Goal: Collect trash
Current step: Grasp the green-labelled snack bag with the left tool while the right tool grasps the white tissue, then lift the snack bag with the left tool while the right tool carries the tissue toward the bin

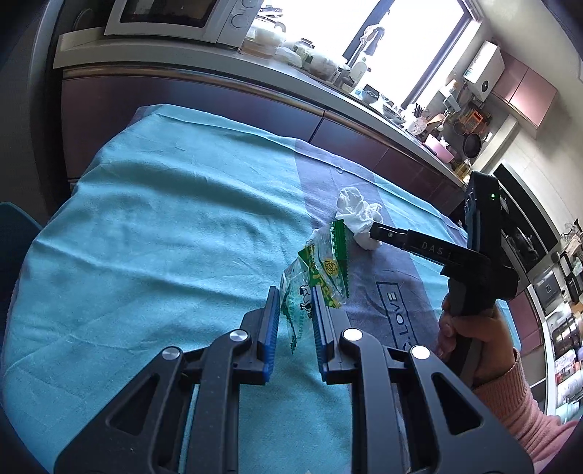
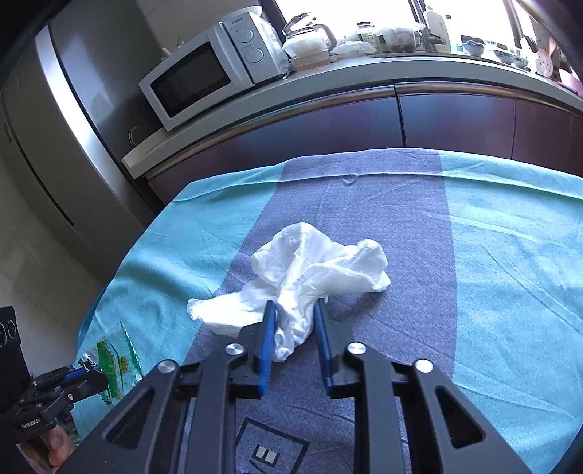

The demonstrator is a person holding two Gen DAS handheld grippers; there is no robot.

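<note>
The left wrist view looks forward and down along the left gripper (image 1: 296,291), close above the cloth-covered bench (image 1: 153,218), facing a far kitchen counter (image 1: 255,69) and window (strongly bent by the fisheye). The right wrist view looks the same way along the right gripper (image 2: 294,308), equally near the bench (image 2: 510,237). Both views share the crumpled tissue (image 1: 359,215) (image 2: 313,269), the green wrapper (image 1: 320,269) (image 2: 113,359) and the microwave (image 1: 175,18) (image 2: 207,69); each also catches the other gripper at its edge.
</note>
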